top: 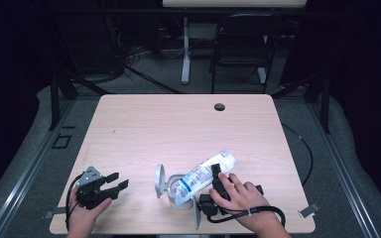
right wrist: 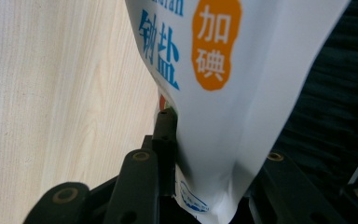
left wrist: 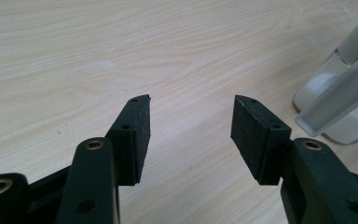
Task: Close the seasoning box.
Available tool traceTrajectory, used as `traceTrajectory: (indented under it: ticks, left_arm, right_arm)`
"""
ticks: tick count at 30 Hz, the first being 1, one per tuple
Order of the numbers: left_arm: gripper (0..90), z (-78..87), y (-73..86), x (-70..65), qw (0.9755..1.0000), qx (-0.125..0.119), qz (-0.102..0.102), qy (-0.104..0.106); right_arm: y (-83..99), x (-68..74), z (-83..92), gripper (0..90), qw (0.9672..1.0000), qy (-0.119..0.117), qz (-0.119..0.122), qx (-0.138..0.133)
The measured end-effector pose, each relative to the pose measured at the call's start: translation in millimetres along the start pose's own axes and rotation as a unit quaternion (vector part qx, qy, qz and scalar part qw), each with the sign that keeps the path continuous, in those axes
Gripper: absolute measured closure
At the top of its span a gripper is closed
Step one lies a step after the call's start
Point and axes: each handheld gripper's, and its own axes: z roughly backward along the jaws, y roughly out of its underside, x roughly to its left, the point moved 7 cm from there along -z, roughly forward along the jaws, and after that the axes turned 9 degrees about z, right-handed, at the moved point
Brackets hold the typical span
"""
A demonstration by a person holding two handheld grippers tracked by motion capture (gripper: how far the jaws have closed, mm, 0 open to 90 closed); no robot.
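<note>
On the bench (top: 178, 124), a bag (top: 206, 173) lay tilted, its lower end in a container (top: 176, 191) near the front edge. The left claw (top: 114, 182) sat well to the container's left; the right claw (top: 217, 174) gripped the bag from the right.

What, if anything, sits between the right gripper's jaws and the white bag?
Nothing visible: the right gripper has the white bag between its jaws, the left jaw against it, the bag leaning on the clear container.

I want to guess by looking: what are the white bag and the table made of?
Bag: probably thin plastic film, smooth and slightly glossy, creasing softly between the right gripper's jaws. Table: pale wood-look top, likely laminate, matt with printed-looking grain lines.
</note>
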Motion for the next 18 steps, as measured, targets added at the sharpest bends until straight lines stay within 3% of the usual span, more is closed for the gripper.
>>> traceTrajectory:
  ticks: [12, 18]
  left_arm:
    - [50.6, 15.7, -16.4, -31.6, 0.9985, -0.023, -0.046, 0.018]
    - [54.5, 29.2, -25.7, -55.5, 0.9963, -0.038, -0.07, 0.033]
  right_arm:
    - [0.2, -0.3, 1.5, 71.6, 0.9999, -0.009, -0.007, 0.0]
    - [0.5, -0.3, 2.1, 71.8, 0.9999, -0.014, -0.007, 0.001]
